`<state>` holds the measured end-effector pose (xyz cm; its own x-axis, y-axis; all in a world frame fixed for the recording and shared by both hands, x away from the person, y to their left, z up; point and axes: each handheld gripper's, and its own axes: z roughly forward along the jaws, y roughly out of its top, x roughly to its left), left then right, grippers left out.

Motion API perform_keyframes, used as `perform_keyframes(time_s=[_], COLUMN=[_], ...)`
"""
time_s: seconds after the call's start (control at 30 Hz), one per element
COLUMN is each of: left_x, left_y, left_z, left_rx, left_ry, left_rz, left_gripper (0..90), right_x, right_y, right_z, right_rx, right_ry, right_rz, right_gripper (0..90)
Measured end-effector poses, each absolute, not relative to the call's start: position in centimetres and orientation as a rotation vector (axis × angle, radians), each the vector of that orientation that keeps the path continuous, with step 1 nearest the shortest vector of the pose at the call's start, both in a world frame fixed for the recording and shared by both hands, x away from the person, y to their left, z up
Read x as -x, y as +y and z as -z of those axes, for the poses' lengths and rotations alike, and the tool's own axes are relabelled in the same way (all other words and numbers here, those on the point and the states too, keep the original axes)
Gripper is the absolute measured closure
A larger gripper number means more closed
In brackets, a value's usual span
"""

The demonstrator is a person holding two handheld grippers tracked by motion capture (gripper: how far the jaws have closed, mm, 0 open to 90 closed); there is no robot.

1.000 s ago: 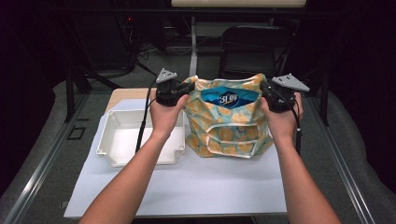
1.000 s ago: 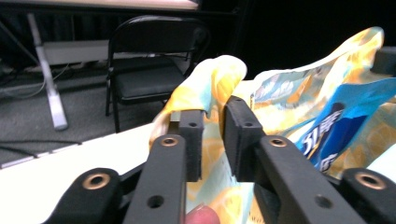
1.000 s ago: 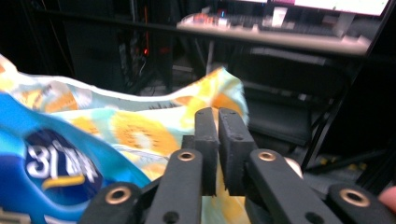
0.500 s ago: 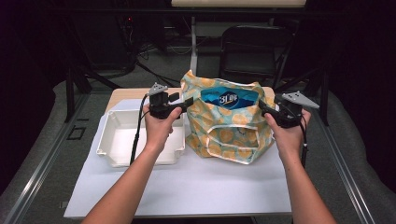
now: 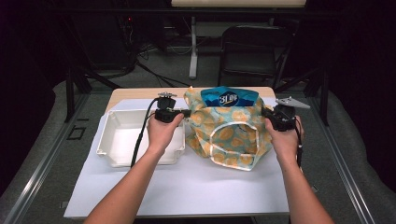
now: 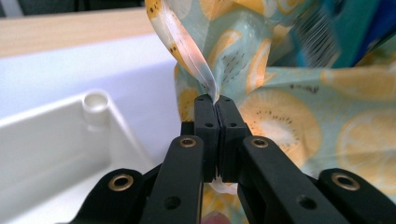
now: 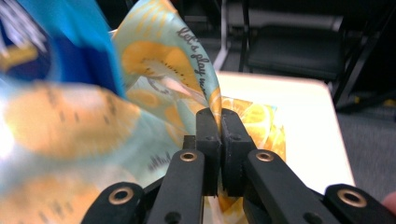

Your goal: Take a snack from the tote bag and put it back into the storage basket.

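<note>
Fruit-print bag (image 5: 231, 133) sits on the white sheet (image 5: 187, 186) covering the tabletop, toward the far edge, right of center. Teal fabric with orange and lemon slices, pale trim, rounded cut-out handle on the near face. A blue packet (image 5: 228, 97) sticks up out of its open top.

Left gripper (image 5: 186, 112) is at the bag's left upper edge. In the left gripper view the jaws are pressed together on a thin pale strip of the bag's rim (image 6: 196, 60), fabric running up from between the tips. They have just been closing, and the cloth is between them now. Left hand (image 5: 162, 133) wraps the gripper body, cable trailing down the forearm.

Right gripper (image 5: 266, 113) is at the bag's right upper edge. The right gripper view shows its jaws together on a fold of the printed fabric (image 7: 196, 74), which rises from the tips; the blue packet is blurred at left. These jaws have also just been closing onto the cloth. Right hand (image 5: 285, 140) holds the body, grey three-cornered plate on top.

White tray (image 5: 116, 140) sits just left of the bag near the sheet's left edge, close beside it; the left hand is over its right rim. Black chair (image 5: 252, 46) on the floor beyond the far edge.
</note>
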<state>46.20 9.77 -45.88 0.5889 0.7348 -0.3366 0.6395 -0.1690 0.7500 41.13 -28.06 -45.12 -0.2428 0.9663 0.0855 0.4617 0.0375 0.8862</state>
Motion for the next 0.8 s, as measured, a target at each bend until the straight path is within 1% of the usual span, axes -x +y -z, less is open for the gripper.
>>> perform_keyframes(time_s=[0.03,0.2,0.23,0.27,0.33,0.37,0.4,0.47,0.5,0.53,0.6,0.63,0.67,0.8], left_x=[-46.2,-45.8,-45.7,-45.6,-45.3,-45.1,-45.0,-44.5,-43.9,-43.5,-42.7,-42.3,-41.9,-40.0], left_y=[9.7,8.9,8.8,8.7,8.8,9.0,9.2,9.9,10.3,10.4,10.6,10.7,10.8,10.9], left_z=[46.2,47.8,48.0,48.2,48.2,48.0,47.9,47.3,46.7,46.4,45.8,45.6,45.3,45.1], left_rx=[-1.895,-1.978,-1.99,-1.989,-1.97,-1.951,-1.931,-1.888,-1.855,-1.841,-1.831,-1.824,-1.824,-1.79], left_ry=[1.117,1.121,1.115,1.111,1.119,1.122,1.126,1.121,1.096,1.076,1.036,1.023,1.016,0.994], left_rz=[-0.127,-0.112,-0.121,-0.132,-0.16,-0.174,-0.186,-0.212,-0.244,-0.257,-0.278,-0.289,-0.29,-0.273], left_gripper=[89.3,88.9,87.7,84.7,75.7,63.7,63.7,55.3,51.3,49.2,47.4,46.2,46.2,45.7], right_x=[-41.1,-41.1,-41.1,-41.0,-40.8,-40.3,-40.3,-39.8,-39.4,-39.0,-38.5,-38.0,-38.0,-36.3], right_y=[-28.1,-28.5,-28.5,-28.5,-28.6,-28.8,-28.8,-29.0,-29.0,-29.2,-29.5,-29.6,-29.6,-29.5], right_z=[45.1,47.9,48.3,48.6,49.0,48.9,48.9,48.5,48.2,47.8,47.4,47.0,47.0,46.4], right_rx=[-1.445,-1.499,-1.506,-1.511,-1.518,-1.5,-1.5,-1.47,-1.462,-1.455,-1.446,-1.44,-1.44,-1.414], right_ry=[1.756,1.801,1.81,1.816,1.812,1.812,1.812,1.798,1.787,1.771,1.757,1.747,1.747,1.713], right_rz=[-1.154,-1.097,-1.089,-1.094,-1.109,-1.166,-1.166,-1.198,-1.204,-1.214,-1.243,-1.26,-1.26,-1.299], right_gripper=[88.3,88.3,88.3,87.6,82.3,74.1,74.1,64.6,61.2,57.8,55.5,52.7,52.7,45.3])
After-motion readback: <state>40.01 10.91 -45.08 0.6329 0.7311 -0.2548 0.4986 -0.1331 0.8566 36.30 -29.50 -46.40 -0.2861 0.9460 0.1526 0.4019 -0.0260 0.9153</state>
